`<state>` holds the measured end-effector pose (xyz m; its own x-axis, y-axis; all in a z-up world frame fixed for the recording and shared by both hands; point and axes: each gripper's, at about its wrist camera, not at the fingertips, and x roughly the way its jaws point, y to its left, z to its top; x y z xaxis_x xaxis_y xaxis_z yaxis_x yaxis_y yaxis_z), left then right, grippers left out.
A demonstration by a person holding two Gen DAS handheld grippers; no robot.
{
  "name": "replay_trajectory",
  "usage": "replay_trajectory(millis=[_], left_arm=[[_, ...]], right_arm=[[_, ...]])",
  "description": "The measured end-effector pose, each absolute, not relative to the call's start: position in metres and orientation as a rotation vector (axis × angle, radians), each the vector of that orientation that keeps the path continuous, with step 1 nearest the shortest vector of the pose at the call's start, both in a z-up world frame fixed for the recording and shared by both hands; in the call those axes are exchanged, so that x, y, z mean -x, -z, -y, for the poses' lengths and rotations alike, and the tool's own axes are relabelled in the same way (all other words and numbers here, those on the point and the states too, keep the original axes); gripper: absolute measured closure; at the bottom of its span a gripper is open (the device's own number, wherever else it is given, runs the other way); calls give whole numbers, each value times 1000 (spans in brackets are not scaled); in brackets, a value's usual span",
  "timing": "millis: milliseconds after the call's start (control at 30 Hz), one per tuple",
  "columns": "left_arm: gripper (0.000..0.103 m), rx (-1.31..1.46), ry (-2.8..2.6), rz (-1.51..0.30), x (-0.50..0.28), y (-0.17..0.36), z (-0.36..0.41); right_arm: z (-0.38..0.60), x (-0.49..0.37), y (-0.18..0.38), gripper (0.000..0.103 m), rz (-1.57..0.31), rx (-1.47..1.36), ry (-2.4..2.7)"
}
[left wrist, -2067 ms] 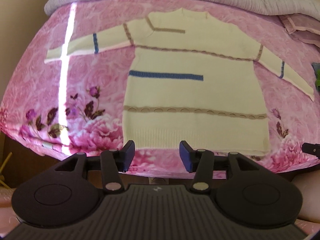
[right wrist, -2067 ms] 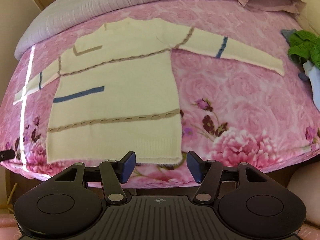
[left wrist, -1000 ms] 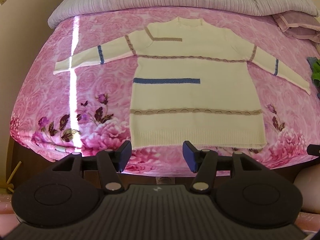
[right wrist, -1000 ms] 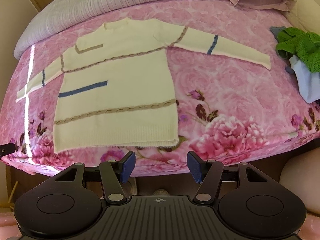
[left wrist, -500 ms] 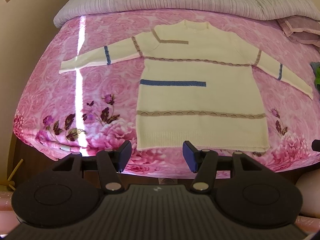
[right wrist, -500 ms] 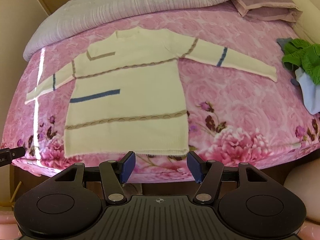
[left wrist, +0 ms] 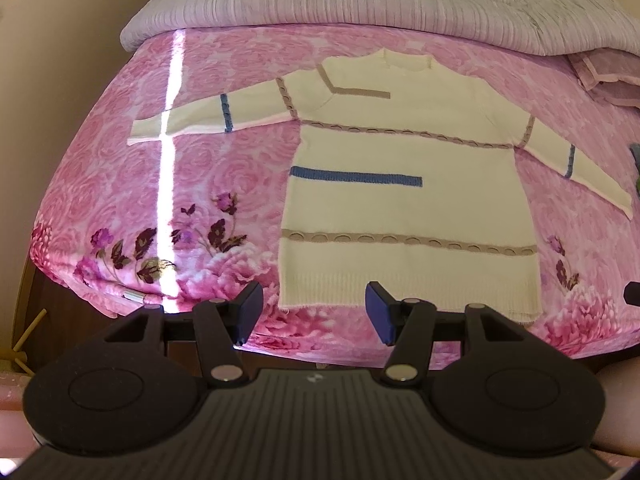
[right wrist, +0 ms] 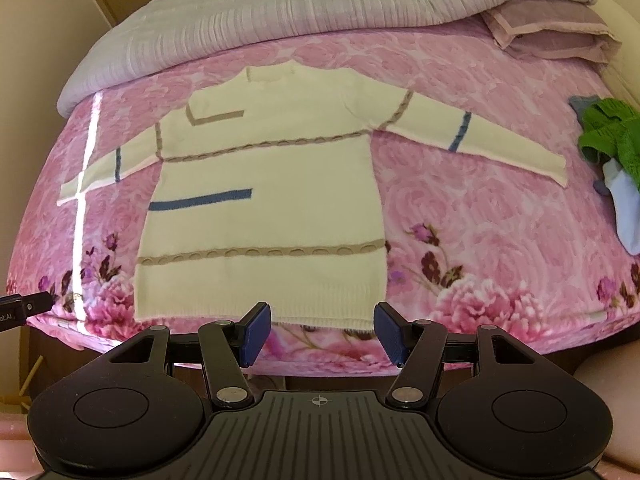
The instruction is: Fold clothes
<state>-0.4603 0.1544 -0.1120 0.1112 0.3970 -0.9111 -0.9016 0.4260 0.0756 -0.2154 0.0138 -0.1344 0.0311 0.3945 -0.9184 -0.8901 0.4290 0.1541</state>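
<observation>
A cream knit sweater (left wrist: 404,200) with tan cable bands and blue stripes lies flat, front up, on the pink floral bedspread (left wrist: 208,184), both sleeves spread out. It also shows in the right wrist view (right wrist: 272,208). My left gripper (left wrist: 314,312) is open and empty, hovering just short of the hem's left part. My right gripper (right wrist: 322,334) is open and empty, just short of the hem's right part. Neither touches the sweater.
A grey ribbed quilt (right wrist: 280,12) lies along the bed's far side, with a folded mauve cloth (right wrist: 552,32) at the right. A green garment (right wrist: 612,136) and a pale blue one (right wrist: 626,208) lie at the bed's right edge. The bed's front edge drops to dark wood (right wrist: 60,344).
Both grippers, still open, pulled back from the hem and then drifted toward it again, so the sweater sits slightly lower and larger in both views now.
</observation>
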Motion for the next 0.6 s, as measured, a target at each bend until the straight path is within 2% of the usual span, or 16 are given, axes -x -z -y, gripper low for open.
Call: replay_trajectory(millis=[367,600], left_arm=[[50,626,-1048,-1029,446,129,-186],[50,776,-1093,-938,463,158,-251]], right_arm=[[-31,185,146,42,-1140,519,-1040],[-50,148,158,42,-1113,409,-985]])
